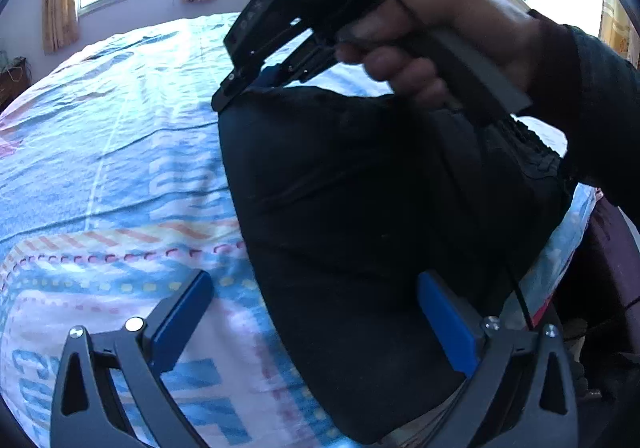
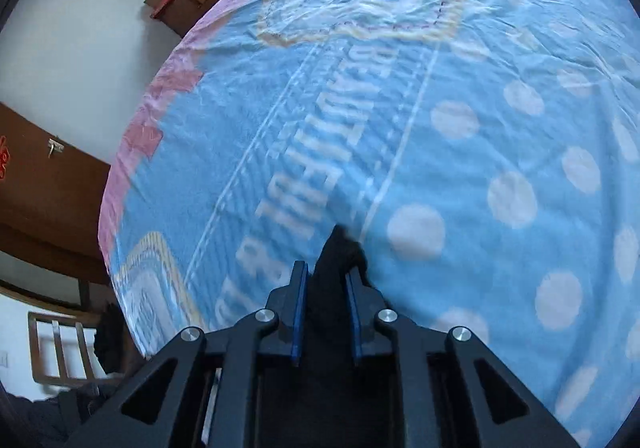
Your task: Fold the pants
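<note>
Pants (image 1: 352, 216) are black, soft and limp, hanging as a bunched mass above the bed (image 1: 120, 152), lifted by the right gripper (image 2: 326, 288). Its jaws are clamped on a fold of the cloth, a tuft poking out past the tips. Left gripper (image 1: 316, 320) sits low with jaws wide apart, holding nothing; the cloth drapes between its pads, touching or just beside the right-hand one. Fabric looks light and floppy, will sag and won't hold shape, so best gripped at an edge or corner such as waistband or hem. Right hand (image 1: 440, 40) holds its gripper tilted downward over the bed.
</note>
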Demonstrator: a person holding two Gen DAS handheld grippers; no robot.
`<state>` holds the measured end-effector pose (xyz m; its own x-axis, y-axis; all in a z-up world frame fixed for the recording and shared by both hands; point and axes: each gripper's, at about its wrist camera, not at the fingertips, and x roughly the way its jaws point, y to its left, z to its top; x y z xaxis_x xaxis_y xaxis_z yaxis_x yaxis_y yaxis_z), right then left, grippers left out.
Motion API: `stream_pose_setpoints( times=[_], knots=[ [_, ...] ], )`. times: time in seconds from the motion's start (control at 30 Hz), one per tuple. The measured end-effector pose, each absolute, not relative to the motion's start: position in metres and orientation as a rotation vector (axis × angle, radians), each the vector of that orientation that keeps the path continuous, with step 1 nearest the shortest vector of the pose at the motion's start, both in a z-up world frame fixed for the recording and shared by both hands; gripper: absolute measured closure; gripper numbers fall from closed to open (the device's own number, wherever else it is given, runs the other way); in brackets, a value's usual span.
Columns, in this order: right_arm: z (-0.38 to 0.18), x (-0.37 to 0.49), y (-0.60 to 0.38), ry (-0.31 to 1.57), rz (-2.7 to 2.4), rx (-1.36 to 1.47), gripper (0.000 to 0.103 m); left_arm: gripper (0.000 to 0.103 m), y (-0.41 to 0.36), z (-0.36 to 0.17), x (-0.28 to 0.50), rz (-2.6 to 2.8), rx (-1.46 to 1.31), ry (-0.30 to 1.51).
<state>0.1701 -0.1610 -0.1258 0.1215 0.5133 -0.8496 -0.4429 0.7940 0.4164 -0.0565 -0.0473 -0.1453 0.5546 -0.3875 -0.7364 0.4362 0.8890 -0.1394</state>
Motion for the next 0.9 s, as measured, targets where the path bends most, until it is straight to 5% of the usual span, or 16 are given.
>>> stream_pose_setpoints(
  times=[0.33, 0.63, 0.9],
  knots=[
    [-0.07, 0.119, -0.229, 1.141, 0.75, 0.281, 0.068, 0.0, -0.034, -0.136, -0.052, -0.488, -0.03, 0.892],
    [-0.129, 0.088, -0.26, 1.207, 0.75, 0.514, 0.069, 0.0, -0.028, -0.136, -0.045, -0.466, -0.006, 0.901],
    [-0.097, 0.04, -0.307, 1.081, 0.681, 0.568, 0.058, 0.0, -0.037, -0.103, -0.02, -0.42, 0.063, 0.817]
  ],
)
